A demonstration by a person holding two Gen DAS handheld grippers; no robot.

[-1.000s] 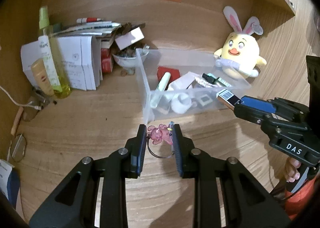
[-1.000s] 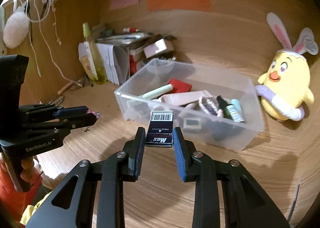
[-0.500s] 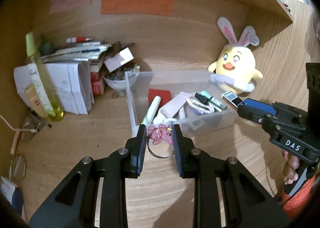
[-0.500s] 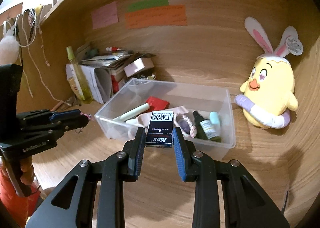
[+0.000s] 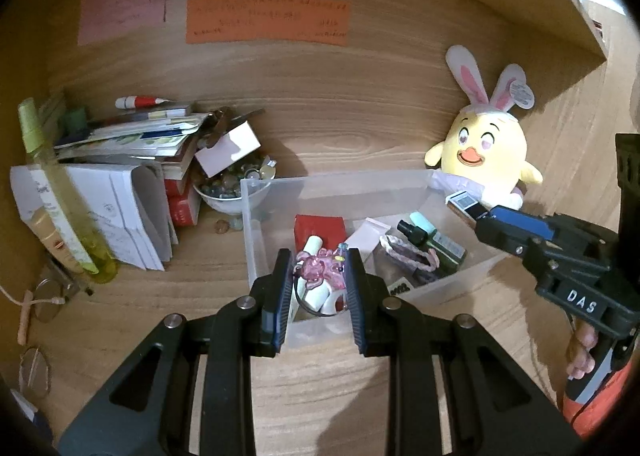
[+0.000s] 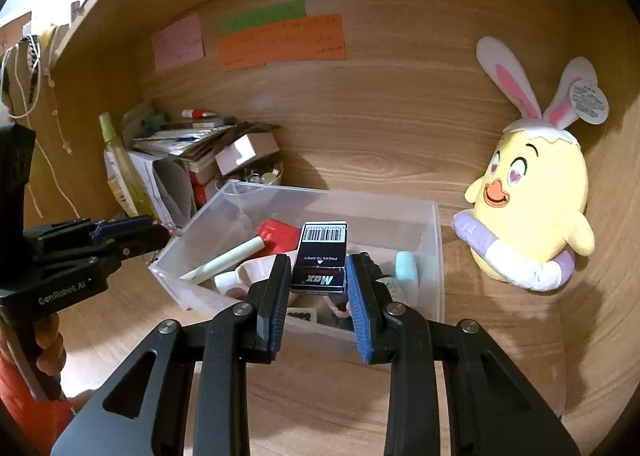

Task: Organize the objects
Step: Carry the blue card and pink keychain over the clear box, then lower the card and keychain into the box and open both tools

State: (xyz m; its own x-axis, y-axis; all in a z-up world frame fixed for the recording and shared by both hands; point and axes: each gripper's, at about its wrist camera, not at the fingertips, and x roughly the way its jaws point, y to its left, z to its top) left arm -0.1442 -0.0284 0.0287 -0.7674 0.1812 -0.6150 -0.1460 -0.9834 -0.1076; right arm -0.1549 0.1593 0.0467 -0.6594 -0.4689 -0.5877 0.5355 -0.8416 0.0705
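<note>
Two loads are up over the bin at once, and that is where trouble could start.

Left wrist view: the left claw is nearly closed on a pink charm, pads pressing both its sides, with a thin wire ring hanging loose beneath. It hovers above the near left end of the clear bin, which sits toward the back of the desk. I judge the ring could snag on the bin's wall or on the white tube inside, dragging the charm askew on release. The right claw comes in from the right, close by, so the two tools might knock together.

Right wrist view: the right claw is nearly closed on a black box, held by its lower half above the bin's near wall. That grip is shallow; a bump could tip the box out onto the desk. The bin is already crowded, so the box may land on the bottles and roll.
</note>
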